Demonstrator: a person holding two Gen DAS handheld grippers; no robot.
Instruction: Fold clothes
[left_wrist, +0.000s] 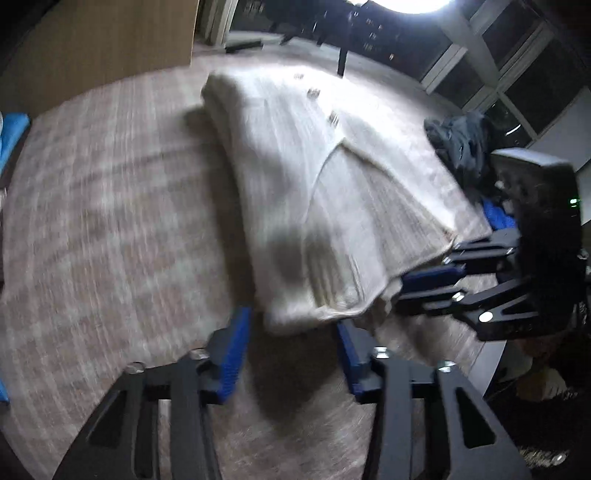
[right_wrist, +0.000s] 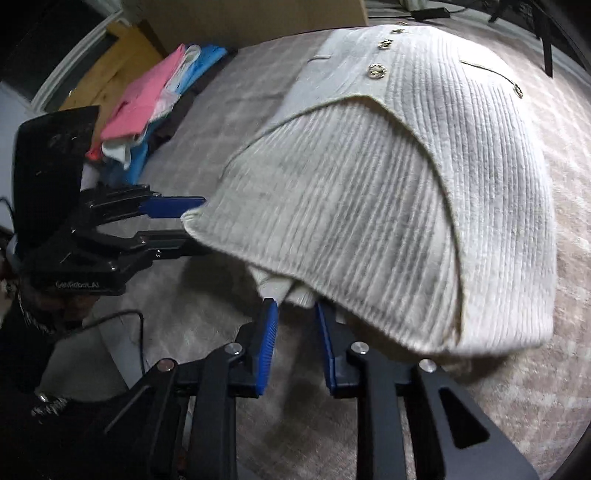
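Right tool (right_wrist: 295, 314) angled down, pinching cardigan (right_wrist: 369, 206) hem; left tool (left_wrist: 291, 328) alongside.

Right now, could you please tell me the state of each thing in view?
cream cardigan: folded, near edge raised.
left tool: jaws narrow, cardigan corner at its tips; grip unclear.
right tool: jaws narrow, inner layer at its tips; grip unclear.
pile of clothes: loosely stacked, lying at the side.
dark garment: crumpled, unfolded.
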